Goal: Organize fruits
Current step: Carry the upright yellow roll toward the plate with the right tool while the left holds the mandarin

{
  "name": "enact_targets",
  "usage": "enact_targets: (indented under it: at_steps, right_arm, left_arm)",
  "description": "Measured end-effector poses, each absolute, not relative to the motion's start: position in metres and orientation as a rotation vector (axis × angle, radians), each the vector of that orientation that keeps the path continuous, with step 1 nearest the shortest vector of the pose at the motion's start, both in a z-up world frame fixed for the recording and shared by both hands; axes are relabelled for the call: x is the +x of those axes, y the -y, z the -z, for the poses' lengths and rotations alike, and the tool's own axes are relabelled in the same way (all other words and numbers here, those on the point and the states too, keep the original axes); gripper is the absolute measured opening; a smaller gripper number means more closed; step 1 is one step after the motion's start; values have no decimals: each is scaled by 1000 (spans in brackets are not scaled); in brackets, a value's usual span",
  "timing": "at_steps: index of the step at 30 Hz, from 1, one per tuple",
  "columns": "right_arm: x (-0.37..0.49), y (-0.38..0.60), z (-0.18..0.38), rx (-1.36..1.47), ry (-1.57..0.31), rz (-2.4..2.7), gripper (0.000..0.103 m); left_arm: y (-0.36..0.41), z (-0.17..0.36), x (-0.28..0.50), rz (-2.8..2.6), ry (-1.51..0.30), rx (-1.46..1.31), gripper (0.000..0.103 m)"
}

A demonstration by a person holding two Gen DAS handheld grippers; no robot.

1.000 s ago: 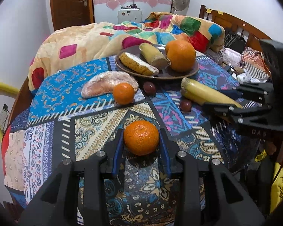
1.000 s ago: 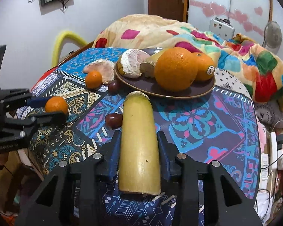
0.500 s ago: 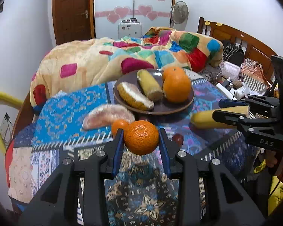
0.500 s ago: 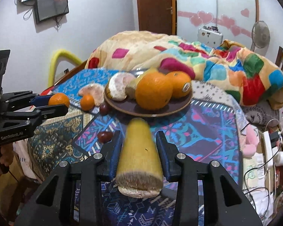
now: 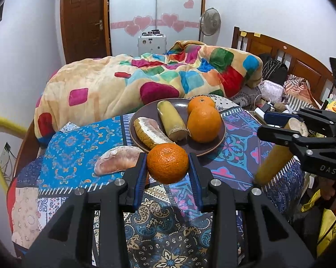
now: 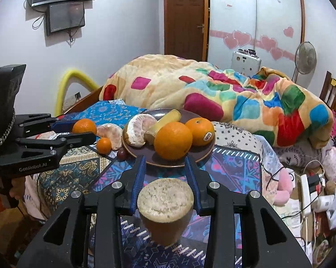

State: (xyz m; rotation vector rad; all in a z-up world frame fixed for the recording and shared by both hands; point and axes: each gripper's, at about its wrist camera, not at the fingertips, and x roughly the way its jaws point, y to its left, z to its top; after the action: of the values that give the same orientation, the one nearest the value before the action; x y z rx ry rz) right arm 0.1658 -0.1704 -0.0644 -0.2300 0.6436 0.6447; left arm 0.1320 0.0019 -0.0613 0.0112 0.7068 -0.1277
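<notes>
My left gripper (image 5: 167, 167) is shut on a small mandarin (image 5: 167, 163) and holds it above the patterned table, just in front of the brown plate (image 5: 214, 147). The plate holds two oranges (image 5: 204, 123), a yellow cane piece (image 5: 172, 120) and a peeled pomelo segment (image 5: 150, 131). My right gripper (image 6: 164, 170) is shut on a yellow cane piece (image 6: 165, 207), which hangs tilted with its cut end toward the camera. It also shows in the left wrist view (image 5: 272, 163). The left gripper (image 6: 78, 131) shows at left in the right wrist view.
A second pomelo segment (image 5: 120, 159) lies on the table left of the plate. A small mandarin (image 6: 103, 145) and a dark red fruit (image 6: 122, 154) lie near the plate. A colourful blanket (image 5: 145, 82) is piled behind. Clutter and cables (image 6: 310, 178) lie at right.
Both grippers have lifted their fruit off the table. The cane piece has tipped from lying flat to hanging end-on. The left gripper has carried the mandarin toward the plate.
</notes>
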Motion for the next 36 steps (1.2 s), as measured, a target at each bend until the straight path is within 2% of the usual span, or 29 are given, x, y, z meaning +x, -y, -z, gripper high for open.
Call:
enact_targets:
  at_steps: [12, 19, 26, 36]
  right_arm:
    - [180, 170, 92, -210, -723, -629, 35]
    - [189, 166, 124, -193, -808, -641, 29]
    - [193, 168, 114, -167, -799, -662, 22]
    - [202, 153, 106, -215, -780, -660, 20]
  left_arm:
    - [-3, 69, 134, 126, -719, 4, 36]
    - [1, 76, 136, 129, -733, 28, 36]
    - [1, 84, 140, 128, -744, 30, 36]
    - [-3, 88, 144, 120, -750, 21, 36]
